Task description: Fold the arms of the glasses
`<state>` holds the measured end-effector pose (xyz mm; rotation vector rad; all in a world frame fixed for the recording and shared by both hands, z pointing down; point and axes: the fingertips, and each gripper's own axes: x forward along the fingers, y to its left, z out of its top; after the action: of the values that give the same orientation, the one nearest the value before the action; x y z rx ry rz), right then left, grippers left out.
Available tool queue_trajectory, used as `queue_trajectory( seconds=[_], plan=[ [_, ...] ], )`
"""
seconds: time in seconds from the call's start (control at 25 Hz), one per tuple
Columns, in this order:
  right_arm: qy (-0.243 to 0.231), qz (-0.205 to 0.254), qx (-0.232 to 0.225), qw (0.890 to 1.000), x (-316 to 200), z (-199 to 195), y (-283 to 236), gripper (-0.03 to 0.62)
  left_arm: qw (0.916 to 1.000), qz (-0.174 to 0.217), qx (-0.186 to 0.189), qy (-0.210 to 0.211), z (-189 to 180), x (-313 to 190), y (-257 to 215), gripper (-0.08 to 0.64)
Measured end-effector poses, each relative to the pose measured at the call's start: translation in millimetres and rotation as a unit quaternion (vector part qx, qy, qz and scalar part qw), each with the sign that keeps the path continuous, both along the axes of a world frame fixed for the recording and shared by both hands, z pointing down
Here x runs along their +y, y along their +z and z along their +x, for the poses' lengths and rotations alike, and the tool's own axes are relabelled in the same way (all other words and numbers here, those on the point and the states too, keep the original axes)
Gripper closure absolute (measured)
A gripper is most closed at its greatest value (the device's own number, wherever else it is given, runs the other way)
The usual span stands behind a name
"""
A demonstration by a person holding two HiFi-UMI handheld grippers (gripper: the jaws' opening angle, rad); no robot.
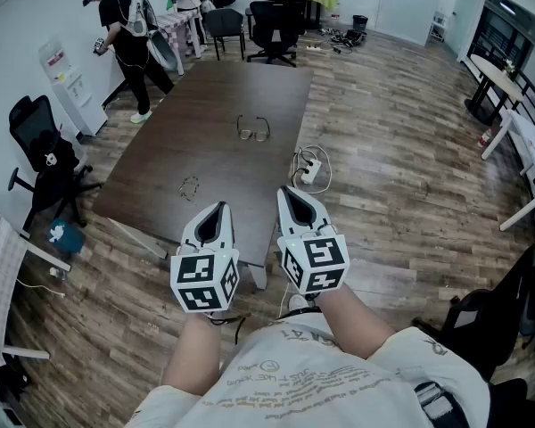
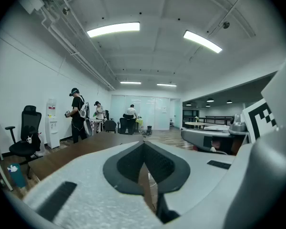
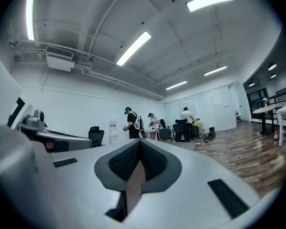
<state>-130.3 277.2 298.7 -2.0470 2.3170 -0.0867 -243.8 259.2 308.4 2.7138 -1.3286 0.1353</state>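
A pair of glasses (image 1: 253, 129) lies on the dark brown table (image 1: 205, 114) with its arms spread, well beyond both grippers. My left gripper (image 1: 219, 207) and right gripper (image 1: 290, 191) hang side by side over the table's near edge, both shut with nothing between the jaws. In the left gripper view the left gripper (image 2: 144, 142) points level across the table (image 2: 81, 149). The right gripper view shows the right gripper (image 3: 140, 140) aimed at the room above the table. The glasses appear in neither gripper view.
A small wire-like object (image 1: 190, 186) lies on the table's near left part. A white power strip with cable (image 1: 310, 168) sits on the floor right of the table. Office chairs (image 1: 272, 25) and people (image 1: 125, 34) stand at the far end. A black chair (image 1: 40, 145) stands left.
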Motion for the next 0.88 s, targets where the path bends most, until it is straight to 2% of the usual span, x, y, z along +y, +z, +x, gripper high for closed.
queue_trajectory(
  seconds=[0.24,0.52,0.88],
  plan=[
    [0.006,0.007,-0.016,1.0,6.4,-1.3,-2.3,0.578,1.0,0.0,0.004,0.003,-4.3,4.8,-1.8,0.548],
    [0.015,0.01,-0.013,1.0,20.1,2.1,0.1,0.578,0.9999,-0.002,0.01,0.009,-4.6,11.5,-0.8,0.548],
    [0.026,0.005,-0.018,0.999,10.2,24.8,12.4,0.578,0.9998,-0.01,0.005,0.015,16.0,-0.9,9.7,0.548]
  ],
)
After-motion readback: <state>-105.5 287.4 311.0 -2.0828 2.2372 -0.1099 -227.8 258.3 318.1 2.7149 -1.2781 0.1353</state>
